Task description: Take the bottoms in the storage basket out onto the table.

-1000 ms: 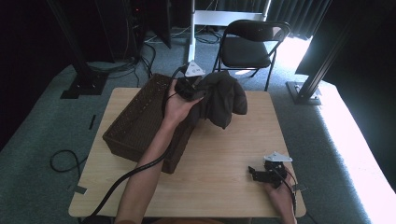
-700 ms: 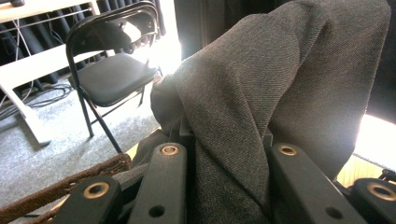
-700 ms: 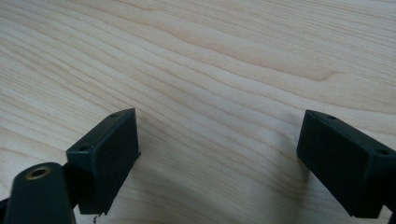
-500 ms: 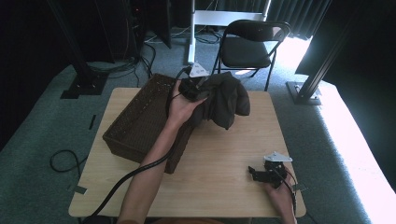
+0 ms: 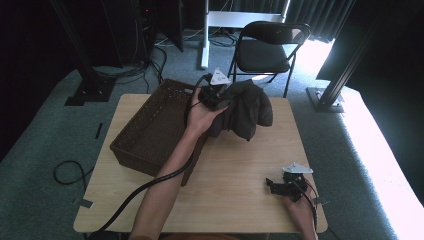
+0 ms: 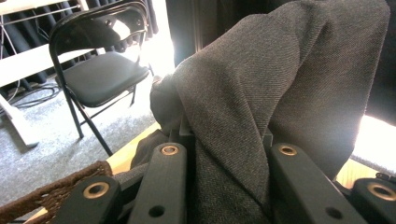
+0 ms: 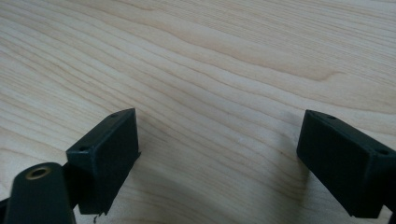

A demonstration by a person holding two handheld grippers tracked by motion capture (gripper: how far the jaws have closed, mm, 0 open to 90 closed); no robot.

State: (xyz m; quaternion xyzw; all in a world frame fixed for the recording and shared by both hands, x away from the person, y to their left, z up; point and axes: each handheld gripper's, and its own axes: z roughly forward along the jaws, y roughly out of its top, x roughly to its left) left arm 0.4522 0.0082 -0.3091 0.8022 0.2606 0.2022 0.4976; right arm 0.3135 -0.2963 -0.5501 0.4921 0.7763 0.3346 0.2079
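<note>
A dark grey garment [image 5: 245,107], of a twill-like weave, hung bunched above the far middle of the wooden table [image 5: 240,165], lifted clear at its top while a lower fold trailed down toward the tabletop beside the basket. The left gripper [image 5: 214,97] held it there: in the left gripper view the cloth [image 6: 280,93] was pinched between the two black jaws, which were closed on a thick fold, so the weight draped over and past them. That grasp near the top probably served to raise the piece so it could be shaken out or carried. Just to its left sat a brown wicker basket [image 5: 150,132], its rim touching the hanging cloth, a likely source or destination for it. The right gripper [image 5: 285,186] rested low at the near right of the table, well apart from the cloth, its jaws spread wide over bare wood and holding nothing, seemingly waiting. Beyond the table stood a black folding chair [image 5: 267,47].
</note>
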